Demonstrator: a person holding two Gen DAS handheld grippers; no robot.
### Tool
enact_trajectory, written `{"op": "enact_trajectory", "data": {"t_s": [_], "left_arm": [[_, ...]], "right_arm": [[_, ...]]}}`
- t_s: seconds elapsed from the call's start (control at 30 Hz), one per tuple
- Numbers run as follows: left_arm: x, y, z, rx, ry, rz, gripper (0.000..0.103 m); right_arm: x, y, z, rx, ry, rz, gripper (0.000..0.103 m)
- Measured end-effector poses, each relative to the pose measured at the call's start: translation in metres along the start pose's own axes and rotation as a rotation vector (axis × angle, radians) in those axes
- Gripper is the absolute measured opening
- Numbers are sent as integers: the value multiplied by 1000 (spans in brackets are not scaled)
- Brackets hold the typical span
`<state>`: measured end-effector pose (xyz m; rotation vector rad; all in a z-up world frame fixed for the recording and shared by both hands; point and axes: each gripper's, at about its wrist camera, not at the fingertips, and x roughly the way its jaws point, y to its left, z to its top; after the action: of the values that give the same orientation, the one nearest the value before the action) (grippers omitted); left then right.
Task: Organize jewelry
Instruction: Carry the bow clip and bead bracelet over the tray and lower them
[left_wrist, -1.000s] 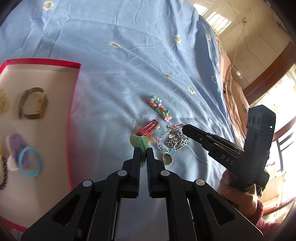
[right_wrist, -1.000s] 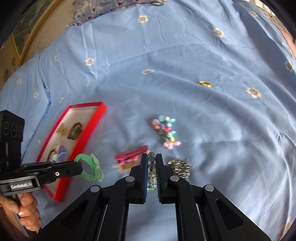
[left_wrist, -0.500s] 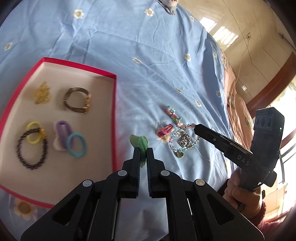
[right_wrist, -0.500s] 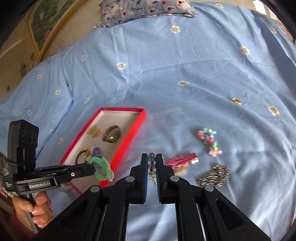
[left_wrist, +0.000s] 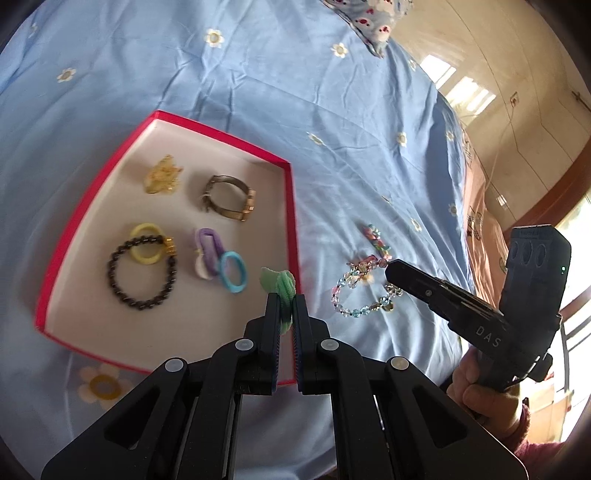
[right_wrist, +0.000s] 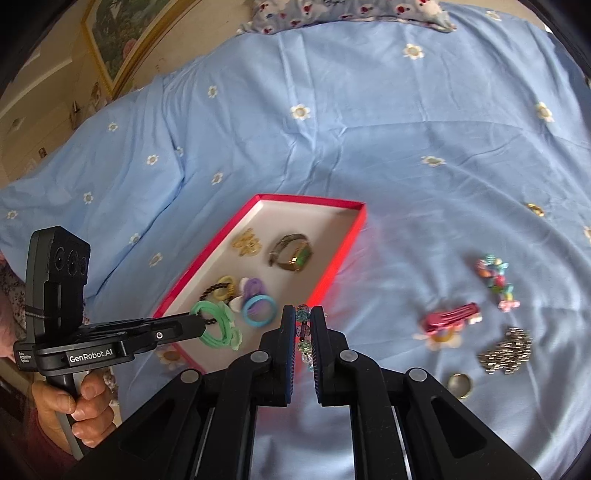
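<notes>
My left gripper (left_wrist: 285, 300) is shut on a green hair tie (left_wrist: 283, 285) and holds it above the near right corner of the red-rimmed tray (left_wrist: 291, 206). From the right wrist view the same hair tie (right_wrist: 218, 325) hangs at the left gripper's tip (right_wrist: 197, 321). My right gripper (right_wrist: 303, 321) is shut on a clear beaded bracelet (right_wrist: 304, 332), which hangs in a loop (left_wrist: 364, 295) in the air right of the tray (right_wrist: 347, 251).
The tray holds a gold brooch (left_wrist: 162, 175), a watch (left_wrist: 229, 197), a dark bead bracelet (left_wrist: 142, 273), and yellow, purple and blue rings. On the blue sheet lie a pink clip (right_wrist: 450, 319), a coloured bead string (right_wrist: 496, 282), a silver chain (right_wrist: 508, 350) and a gold ring (right_wrist: 460, 384).
Both grippers have risen and moved left toward the tray, carrying the green hair tie and the beaded bracelet. The bracelet has been lifted off the sheet.
</notes>
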<state>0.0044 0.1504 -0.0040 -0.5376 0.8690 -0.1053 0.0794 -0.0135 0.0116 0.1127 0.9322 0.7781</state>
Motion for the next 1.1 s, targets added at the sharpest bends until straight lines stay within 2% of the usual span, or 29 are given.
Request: {"op": "enact_trajectory", "data": {"t_s": [0.3,0.67,0.9,1.1], "left_arm": [[-11,23,0,-30,-13,25,5],[-11,66,-1,-101,4,58,5],[-2,90,-3,-137,28,93,5],[7,104,-4,-152,45,153,5]], "right_arm": [[16,30,2,-33,20,61,7],[55,70,3,-91,83,134,7],[90,57,-5,-73,154,100,8],[104,43,-8,-68,180,49,8]]}}
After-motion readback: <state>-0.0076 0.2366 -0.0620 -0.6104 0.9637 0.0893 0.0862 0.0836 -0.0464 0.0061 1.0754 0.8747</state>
